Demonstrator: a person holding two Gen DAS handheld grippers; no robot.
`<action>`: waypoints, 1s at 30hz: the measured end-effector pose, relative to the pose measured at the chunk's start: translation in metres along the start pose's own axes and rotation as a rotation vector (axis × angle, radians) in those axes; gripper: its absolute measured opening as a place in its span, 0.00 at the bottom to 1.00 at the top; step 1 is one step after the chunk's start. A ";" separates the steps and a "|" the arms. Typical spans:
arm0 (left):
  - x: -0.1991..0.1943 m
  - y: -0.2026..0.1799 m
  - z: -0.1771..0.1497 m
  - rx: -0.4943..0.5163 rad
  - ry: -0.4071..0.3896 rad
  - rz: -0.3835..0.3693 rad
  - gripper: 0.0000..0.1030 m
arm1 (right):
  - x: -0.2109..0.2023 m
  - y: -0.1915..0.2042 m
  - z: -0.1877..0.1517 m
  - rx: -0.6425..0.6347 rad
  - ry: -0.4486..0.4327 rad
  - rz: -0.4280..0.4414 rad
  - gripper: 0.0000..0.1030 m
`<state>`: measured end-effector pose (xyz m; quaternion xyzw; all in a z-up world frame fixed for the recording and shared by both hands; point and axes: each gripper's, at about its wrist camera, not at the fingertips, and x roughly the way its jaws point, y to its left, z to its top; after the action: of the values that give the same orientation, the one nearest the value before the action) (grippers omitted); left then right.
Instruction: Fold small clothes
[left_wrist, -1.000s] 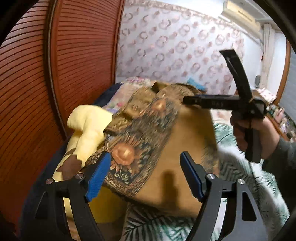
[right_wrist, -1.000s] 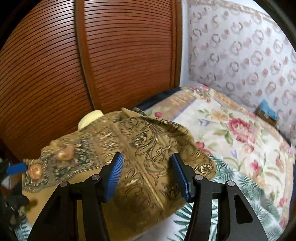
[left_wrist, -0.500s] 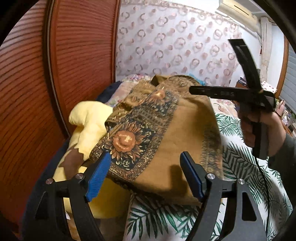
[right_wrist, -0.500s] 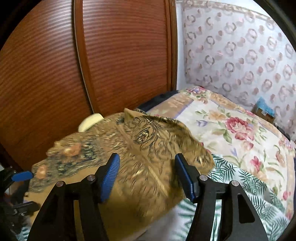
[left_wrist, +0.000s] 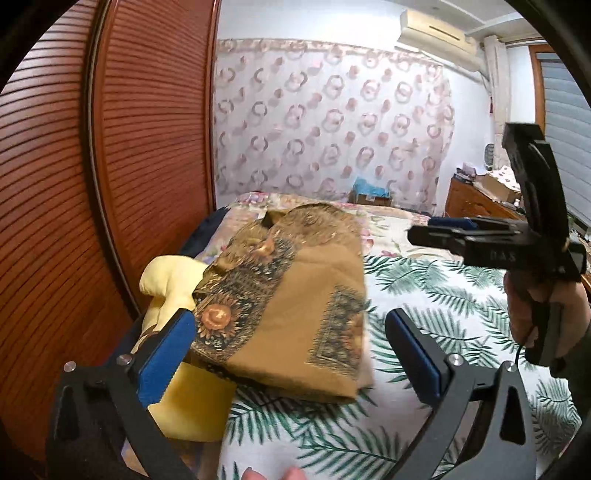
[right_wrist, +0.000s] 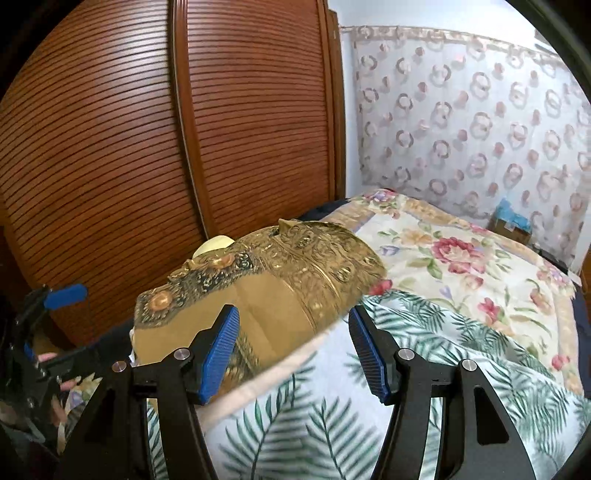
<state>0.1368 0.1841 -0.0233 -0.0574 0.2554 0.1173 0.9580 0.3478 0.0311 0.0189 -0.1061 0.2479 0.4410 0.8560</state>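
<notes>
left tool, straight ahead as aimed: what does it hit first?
Most likely the folded brown patterned garment lying on the bed. The left tool is opening with nothing between its pads; depth is unclear.

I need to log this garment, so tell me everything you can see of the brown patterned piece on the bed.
The brown patterned garment is a soft, woven-looking cloth, plain tan in the middle with dark bands of orange flowers and gold scrollwork. It lies folded into a compact bundle on the leaf-print bedspread, its left edge overlapping a yellow cloth. Neither gripper touches it.
</notes>
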 end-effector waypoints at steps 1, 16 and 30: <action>-0.003 -0.004 0.001 0.008 -0.004 -0.001 0.99 | -0.010 0.002 -0.002 0.003 -0.004 -0.003 0.62; -0.030 -0.063 -0.004 0.059 0.028 -0.133 0.99 | -0.123 0.013 -0.058 0.078 -0.042 -0.085 0.74; -0.067 -0.139 -0.013 0.122 0.004 -0.236 0.99 | -0.253 0.032 -0.123 0.200 -0.085 -0.292 0.74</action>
<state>0.1094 0.0347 0.0064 -0.0289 0.2556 -0.0118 0.9663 0.1574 -0.1771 0.0460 -0.0365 0.2361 0.2890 0.9270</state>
